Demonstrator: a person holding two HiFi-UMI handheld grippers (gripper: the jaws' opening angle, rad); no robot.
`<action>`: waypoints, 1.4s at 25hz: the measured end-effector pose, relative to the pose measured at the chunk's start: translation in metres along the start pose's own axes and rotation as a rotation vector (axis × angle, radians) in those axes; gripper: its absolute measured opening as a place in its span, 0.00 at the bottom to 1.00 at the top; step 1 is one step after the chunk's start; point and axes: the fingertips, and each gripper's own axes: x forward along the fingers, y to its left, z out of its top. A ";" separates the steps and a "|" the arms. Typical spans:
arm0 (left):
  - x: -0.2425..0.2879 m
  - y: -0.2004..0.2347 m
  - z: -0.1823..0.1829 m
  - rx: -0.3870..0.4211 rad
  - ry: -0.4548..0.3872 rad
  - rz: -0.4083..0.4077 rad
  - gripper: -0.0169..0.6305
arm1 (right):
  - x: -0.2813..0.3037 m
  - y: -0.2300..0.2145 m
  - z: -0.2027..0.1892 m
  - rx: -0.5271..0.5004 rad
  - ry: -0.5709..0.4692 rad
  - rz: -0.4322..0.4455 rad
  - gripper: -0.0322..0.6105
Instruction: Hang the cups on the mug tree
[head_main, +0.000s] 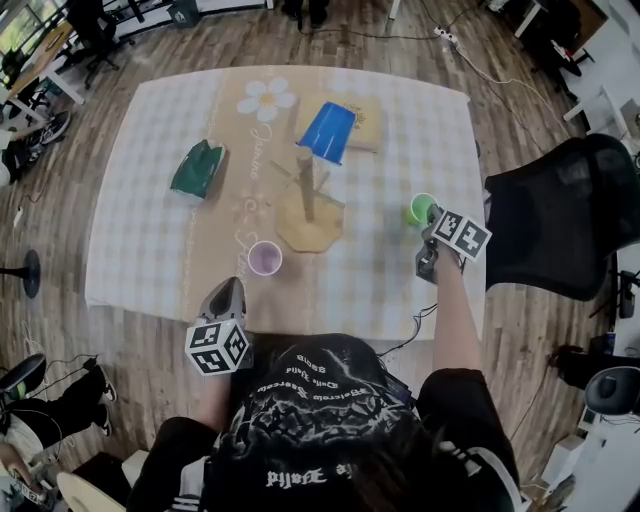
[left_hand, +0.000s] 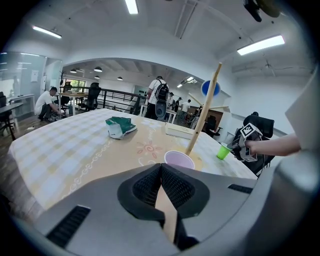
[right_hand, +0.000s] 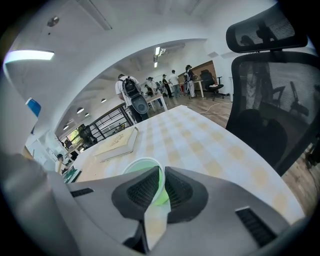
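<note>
A green cup (head_main: 421, 208) stands near the table's right edge. My right gripper (head_main: 428, 228) is shut on its near wall, one pad inside the rim and one outside; in the right gripper view the green cup (right_hand: 141, 164) sits between the pads of the right gripper (right_hand: 162, 186). The wooden mug tree (head_main: 306, 192) stands mid-table with a blue cup (head_main: 328, 131) by its top, seemingly on a branch. A purple cup (head_main: 264, 258) stands upright in front of the tree. My left gripper (head_main: 228, 286) hovers at the near table edge, shut and empty; in its own view the left gripper (left_hand: 161, 172) points toward the purple cup (left_hand: 179, 160).
A green pouch (head_main: 198, 168) lies on the left part of the checked tablecloth (head_main: 140, 230). A book (head_main: 366, 126) lies behind the tree. A black office chair (head_main: 568, 215) stands close to the table's right side. People stand in the background of the room.
</note>
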 end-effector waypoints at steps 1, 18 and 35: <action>-0.001 0.000 -0.001 -0.003 0.001 0.002 0.06 | -0.001 0.000 0.001 -0.006 -0.004 -0.001 0.12; -0.003 0.017 0.000 -0.017 0.004 0.024 0.06 | -0.058 0.039 0.007 -0.082 -0.195 -0.079 0.11; -0.003 0.034 0.007 -0.037 0.018 -0.071 0.06 | -0.150 0.183 0.000 -0.334 -0.375 -0.022 0.11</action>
